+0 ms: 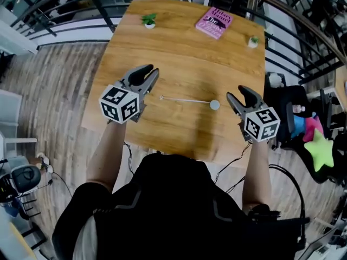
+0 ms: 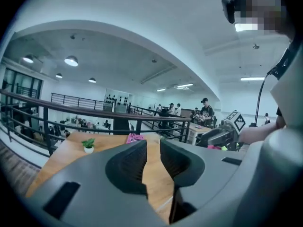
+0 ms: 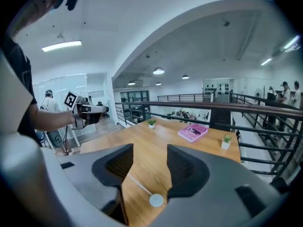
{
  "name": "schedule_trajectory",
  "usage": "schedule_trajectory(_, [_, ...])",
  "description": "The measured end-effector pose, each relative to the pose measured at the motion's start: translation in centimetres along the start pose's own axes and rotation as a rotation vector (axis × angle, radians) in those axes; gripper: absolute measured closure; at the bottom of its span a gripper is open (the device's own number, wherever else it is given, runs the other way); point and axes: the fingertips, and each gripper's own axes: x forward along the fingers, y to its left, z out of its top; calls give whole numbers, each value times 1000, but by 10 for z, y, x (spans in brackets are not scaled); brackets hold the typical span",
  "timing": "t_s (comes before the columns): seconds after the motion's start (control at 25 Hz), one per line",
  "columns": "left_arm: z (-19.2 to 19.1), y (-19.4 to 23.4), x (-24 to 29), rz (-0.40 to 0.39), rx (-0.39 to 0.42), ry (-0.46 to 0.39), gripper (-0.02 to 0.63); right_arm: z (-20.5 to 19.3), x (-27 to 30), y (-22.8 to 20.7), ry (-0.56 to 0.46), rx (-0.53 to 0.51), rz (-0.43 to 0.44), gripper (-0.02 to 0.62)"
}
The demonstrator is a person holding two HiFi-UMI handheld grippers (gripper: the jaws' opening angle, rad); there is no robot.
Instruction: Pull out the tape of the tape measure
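The tape measure's small round grey case (image 1: 214,104) lies on the wooden table (image 1: 179,64), with its thin tape (image 1: 184,99) drawn out to the left and lying flat. My left gripper (image 1: 150,71) hovers just left of and above the tape's free end, jaws a little apart with nothing between them (image 2: 153,145). At the table's right edge my right gripper (image 1: 236,93) stands open beside the case and does not touch it. In the right gripper view the case (image 3: 156,200) and tape (image 3: 137,183) lie below the open jaws (image 3: 150,150).
A pink book (image 1: 214,23) and two small potted plants (image 1: 149,20) (image 1: 253,40) sit along the table's far side. Black railings (image 1: 65,15) run behind the table. A chair with bright soft toys (image 1: 319,148) stands to the right, on the wooden floor.
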Motion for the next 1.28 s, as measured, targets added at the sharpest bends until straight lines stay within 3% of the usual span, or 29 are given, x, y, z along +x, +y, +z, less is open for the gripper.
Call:
schedule_trajectory(0.12, [39, -20, -10, -64, 9, -84, 521, 36, -20, 0, -80, 5, -66, 371])
schedule_trajectory(0.24, [68, -32, -14, -58, 12, -133, 550, 69, -41, 2, -160, -12, -112, 400])
schedule_trajectory(0.36, [80, -45, -14, -39, 47, -141, 563, 93, -61, 10, -219, -53, -139, 442])
schedule_trajectory(0.56, [84, -77, -11, -124, 42, -108, 577, 116, -86, 21, -279, -83, -186, 502])
schedule_trajectory(0.64, [88, -84, -10, -137, 52, -90, 577, 121, -95, 24, -309, -65, -199, 554])
schedule_trajectory(0.76, [96, -81, -12, -104, 59, -81, 577, 131, -104, 25, -366, -35, -215, 594])
schedule_trajectory(0.96, [102, -83, -21, -24, 143, -96, 577, 142, -111, 33, -382, -33, -215, 595])
schedule_trajectory(1.28, [107, -100, -14, 8, 110, -159, 577, 147, -118, 32, -378, -57, -260, 597])
